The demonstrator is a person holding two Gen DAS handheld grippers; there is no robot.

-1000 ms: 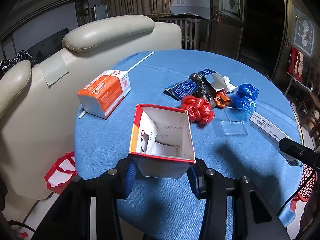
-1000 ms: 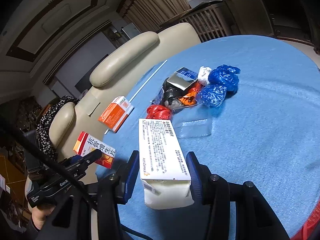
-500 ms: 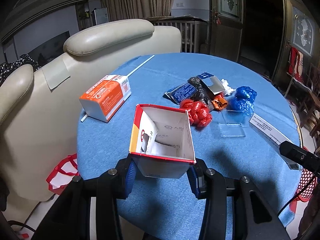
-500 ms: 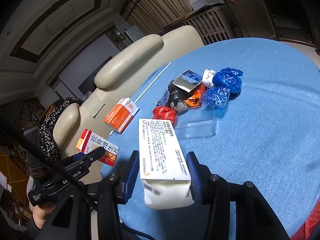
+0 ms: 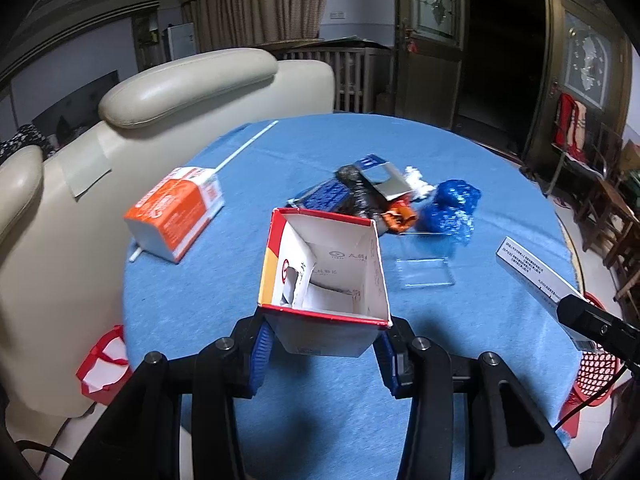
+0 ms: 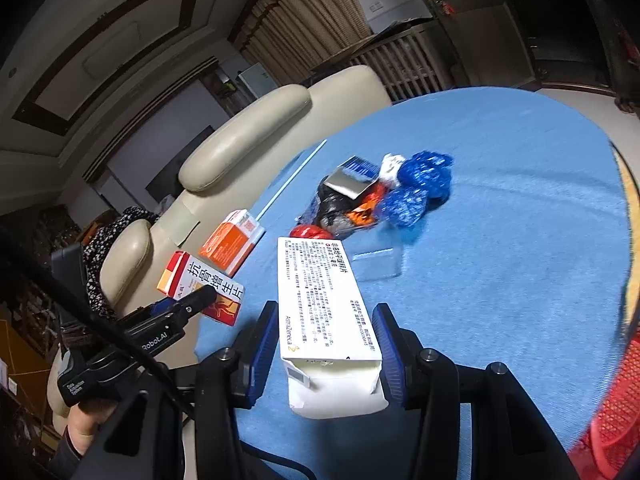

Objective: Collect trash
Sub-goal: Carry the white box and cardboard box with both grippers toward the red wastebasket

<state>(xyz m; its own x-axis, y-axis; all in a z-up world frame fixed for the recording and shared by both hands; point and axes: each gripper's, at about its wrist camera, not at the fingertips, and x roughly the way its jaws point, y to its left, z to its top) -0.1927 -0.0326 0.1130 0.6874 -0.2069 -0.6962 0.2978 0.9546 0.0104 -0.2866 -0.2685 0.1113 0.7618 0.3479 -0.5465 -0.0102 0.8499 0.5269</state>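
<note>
Blue cloth: covers round table (image 5: 304,168), litter spread over its far half.
Left gripper (image 5: 324,354): clamped on open red-and-white carton (image 5: 324,276), narrow gap between fingers, carton mouth gaping upward, lifted clear of cloth.
Right gripper (image 6: 326,354): clamped on long white medicine box (image 6: 324,304), printed face up, held above near edge of table.
Just changed: both boxes carried back toward near edge over past second, litter heap sliding further off in both views; grip width unchanged on either side.
Meaning for task: two pieces of trash picked up and apparently on way off table; dropping them in a bin likely next.
Possible bin: red mesh basket (image 5: 596,376) low at right, below table rim; only part of it visible.
Remaining on table: orange box (image 5: 176,208) at far left; white stick (image 5: 244,148) beyond it; clear plastic tray (image 5: 424,260) at middle right; heap of crumpled blue bags (image 5: 452,204), black bag, orange wrapper, white tissue, silver packet at far centre; red bag (image 6: 310,232) seen only from right wrist.
Around: cream leather chairs (image 5: 188,84) close against left side; red-trimmed bag (image 5: 104,364) on floor below.
In the way: nothing between held boxes and basket, as far as visible; trailing cables near both grippers possibly snagging.
</note>
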